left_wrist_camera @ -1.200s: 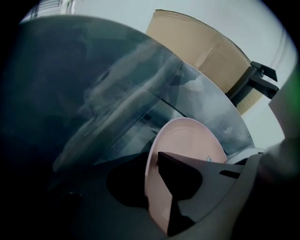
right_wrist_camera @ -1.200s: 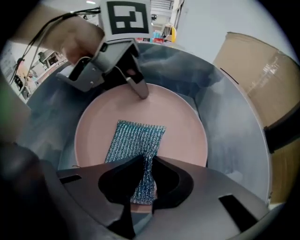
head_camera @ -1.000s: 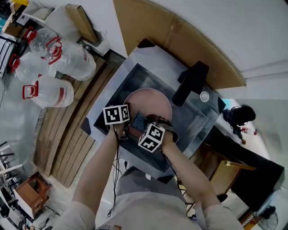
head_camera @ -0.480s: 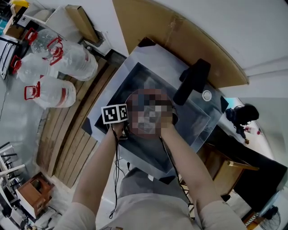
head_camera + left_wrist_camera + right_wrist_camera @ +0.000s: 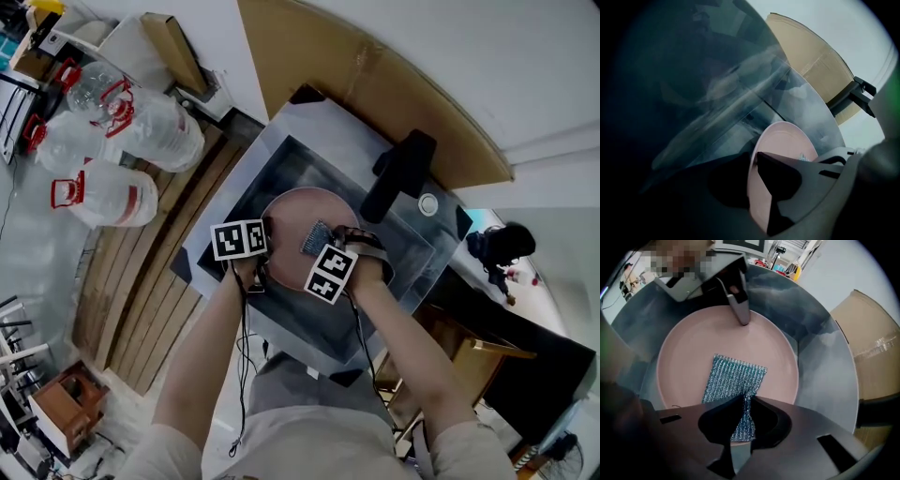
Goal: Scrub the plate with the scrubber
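A round pink plate (image 5: 298, 217) (image 5: 693, 352) (image 5: 780, 147) stands tilted inside the steel sink (image 5: 281, 155). My left gripper (image 5: 261, 262) (image 5: 753, 161) is shut on the plate's near rim, one jaw on each face. My right gripper (image 5: 330, 251) (image 5: 743, 401) is shut on a silvery blue mesh scrubber (image 5: 316, 236) (image 5: 733, 380). The scrubber lies flat against the plate's face, a little right of its middle. In the right gripper view the left gripper's finger (image 5: 738, 305) shows at the plate's far edge.
A black tap (image 5: 398, 173) rises at the sink's far right. A brown cardboard sheet (image 5: 356, 84) leans behind the sink. Several big clear water bottles (image 5: 112, 159) lie on the floor at the left. A wooden board (image 5: 150, 281) flanks the sink's left side.
My right gripper has moved the scrubber right and farther across the plate's face. The left gripper and the plate have stayed where they were.
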Action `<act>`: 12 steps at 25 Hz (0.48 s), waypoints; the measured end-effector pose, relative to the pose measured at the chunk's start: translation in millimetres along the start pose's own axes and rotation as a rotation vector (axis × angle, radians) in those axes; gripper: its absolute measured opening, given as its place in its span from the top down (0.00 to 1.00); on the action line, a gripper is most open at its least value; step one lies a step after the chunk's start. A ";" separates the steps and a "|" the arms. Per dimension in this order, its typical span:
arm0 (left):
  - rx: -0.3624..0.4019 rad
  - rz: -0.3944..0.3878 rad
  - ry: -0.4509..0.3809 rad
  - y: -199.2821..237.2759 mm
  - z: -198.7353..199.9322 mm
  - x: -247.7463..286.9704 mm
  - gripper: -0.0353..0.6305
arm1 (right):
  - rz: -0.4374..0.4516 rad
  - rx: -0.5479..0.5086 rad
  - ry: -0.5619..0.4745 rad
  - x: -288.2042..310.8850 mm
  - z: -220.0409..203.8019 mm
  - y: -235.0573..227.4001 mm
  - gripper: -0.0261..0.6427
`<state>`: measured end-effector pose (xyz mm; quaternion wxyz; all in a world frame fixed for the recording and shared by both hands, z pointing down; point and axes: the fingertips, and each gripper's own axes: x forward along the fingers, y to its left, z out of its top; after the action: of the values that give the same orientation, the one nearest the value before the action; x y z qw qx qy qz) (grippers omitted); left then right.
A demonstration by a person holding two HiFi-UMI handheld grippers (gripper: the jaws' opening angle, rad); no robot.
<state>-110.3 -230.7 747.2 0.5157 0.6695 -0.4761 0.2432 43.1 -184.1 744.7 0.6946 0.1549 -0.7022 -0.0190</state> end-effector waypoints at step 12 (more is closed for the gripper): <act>-0.028 -0.005 -0.035 1.9 0.9 -0.8 0.84 | 0.149 0.026 -0.246 -13.7 80.2 59.5 0.85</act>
<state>-112.5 -231.2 747.1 0.5172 0.6674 -0.4870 0.2233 -47.2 -139.3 743.0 0.6008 0.1079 -0.7917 0.0230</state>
